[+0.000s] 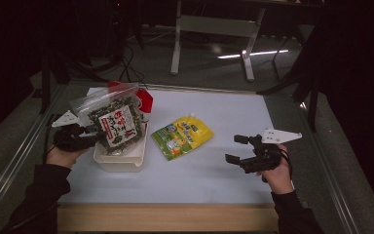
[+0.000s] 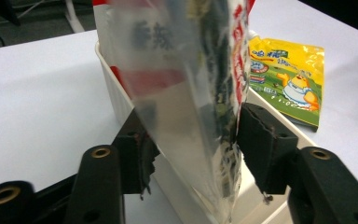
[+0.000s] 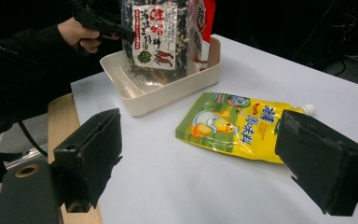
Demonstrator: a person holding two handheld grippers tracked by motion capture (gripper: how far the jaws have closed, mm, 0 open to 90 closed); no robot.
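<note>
A clear bag of dark green snack point(image 1: 117, 122) with a white and red label stands upright in a white tray point(image 1: 121, 165) at the table's left. My left gripper point(image 1: 95, 138) reaches it from the left. In the left gripper view the bag point(image 2: 186, 70) sits between the black pads point(image 2: 261, 144), unsqueezed; the gripper point(image 2: 191, 149) is open around it. A red packet point(image 1: 145, 100) stands behind the bag. A yellow spouted pouch point(image 1: 182, 136) lies flat at mid-table. My right gripper point(image 1: 236, 148) hovers open at the right, its jaws framing the pouch point(image 3: 233, 123).
The tray point(image 3: 168, 95) stands on a white mat over the table. A wooden strip point(image 1: 165, 217) runs along the front edge and metal rails along the sides. A white stand point(image 1: 209, 29) is on the floor beyond the table.
</note>
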